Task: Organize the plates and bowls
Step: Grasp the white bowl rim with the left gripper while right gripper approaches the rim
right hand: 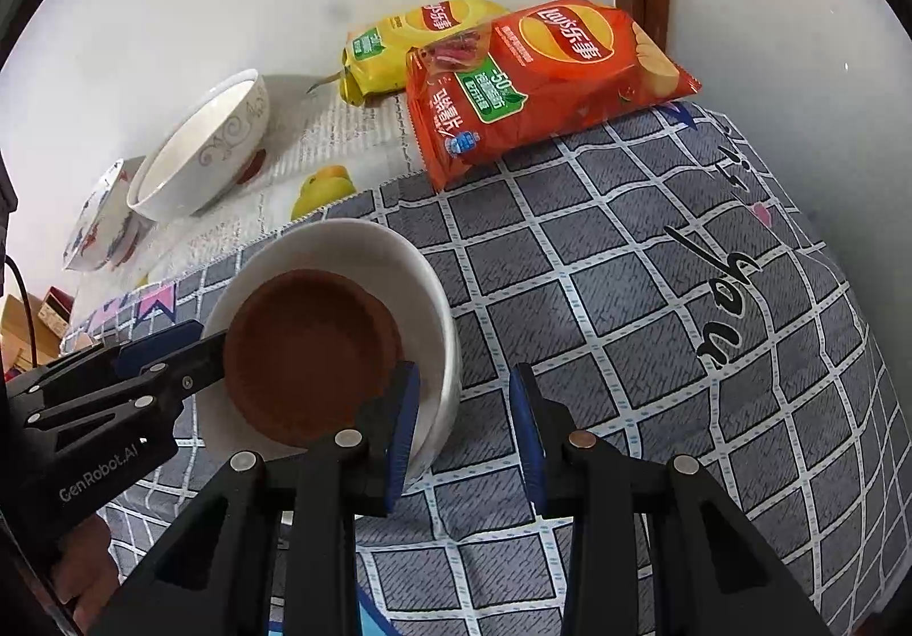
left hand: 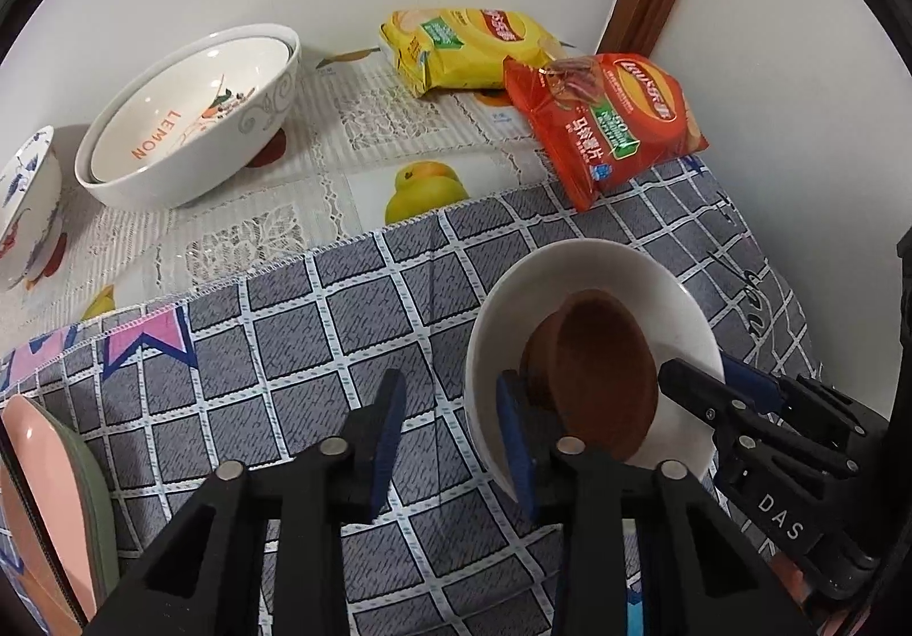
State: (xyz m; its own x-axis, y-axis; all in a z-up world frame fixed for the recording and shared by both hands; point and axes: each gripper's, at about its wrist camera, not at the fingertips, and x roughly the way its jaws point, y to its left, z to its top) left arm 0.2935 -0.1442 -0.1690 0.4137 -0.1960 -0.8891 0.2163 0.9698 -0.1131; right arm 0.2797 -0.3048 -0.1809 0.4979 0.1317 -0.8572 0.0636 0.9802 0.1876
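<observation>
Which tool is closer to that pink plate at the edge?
Left. The left tool hangs over the checked cloth, beside the pink plate; the right tool sits farther off, at the white bowl's far rim.

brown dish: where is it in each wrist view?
Left wrist: brown dish, lower right, inside the white bowl, just past the fingertips.
Right wrist: brown dish, lower left of centre, in the same white bowl.
Shared landmark: red chip bag, on the checked cloth's far edge.
</observation>
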